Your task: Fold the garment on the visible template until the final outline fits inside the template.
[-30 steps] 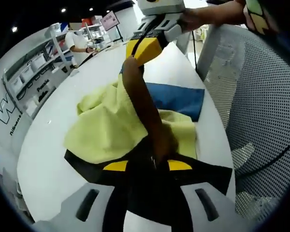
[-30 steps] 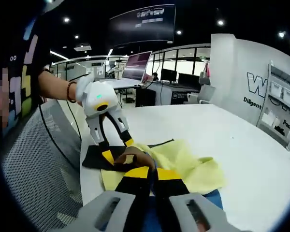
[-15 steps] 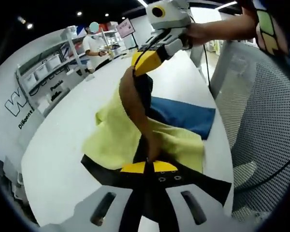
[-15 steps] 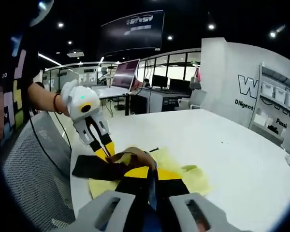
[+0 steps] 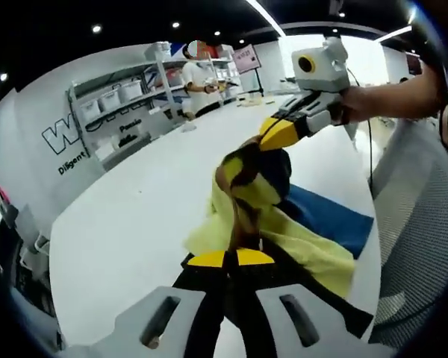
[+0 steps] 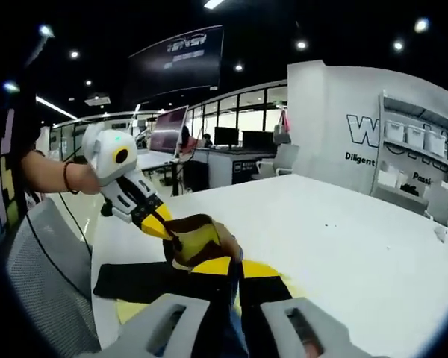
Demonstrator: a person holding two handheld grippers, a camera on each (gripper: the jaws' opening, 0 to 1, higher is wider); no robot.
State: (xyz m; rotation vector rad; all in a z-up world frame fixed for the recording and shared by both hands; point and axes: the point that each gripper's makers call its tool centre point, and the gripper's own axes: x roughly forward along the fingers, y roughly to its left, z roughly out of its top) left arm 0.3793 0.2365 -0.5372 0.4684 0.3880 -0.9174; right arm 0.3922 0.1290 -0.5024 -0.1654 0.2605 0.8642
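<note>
Left gripper view: the left tongs (image 5: 231, 259) rise from the lower centre, their yellow-tipped jaws pressed together on a gathered edge of the yellow garment (image 5: 284, 235). The cloth is lifted off the white surface (image 5: 134, 224) and hangs in a bunch between the two tools, showing a brown and black inner face near its top. The right tongs (image 5: 272, 134) enter from the upper right, held by a person's hand (image 5: 351, 112), jaws closed on the upper end of the same bunch. Beneath the cloth, at centre right, a blue template (image 5: 336, 220) lies flat on the surface; the garment's lower folds overlap its near edge. A person (image 5: 198, 82) stands by shelving (image 5: 119, 104) at the upper left.

Right gripper view: the right tongs (image 6: 235, 267) fill the lower centre, jaws shut on the brown-and-yellow fold (image 6: 198, 240). The left tongs (image 6: 155, 220) reach in from the left, pinching the same fold just beside them. A black panel (image 6: 134, 282) lies flat on the surface at lower left, with a strip of yellow cloth at its near edge. Desks with monitors (image 6: 168, 127) stand behind.
</note>
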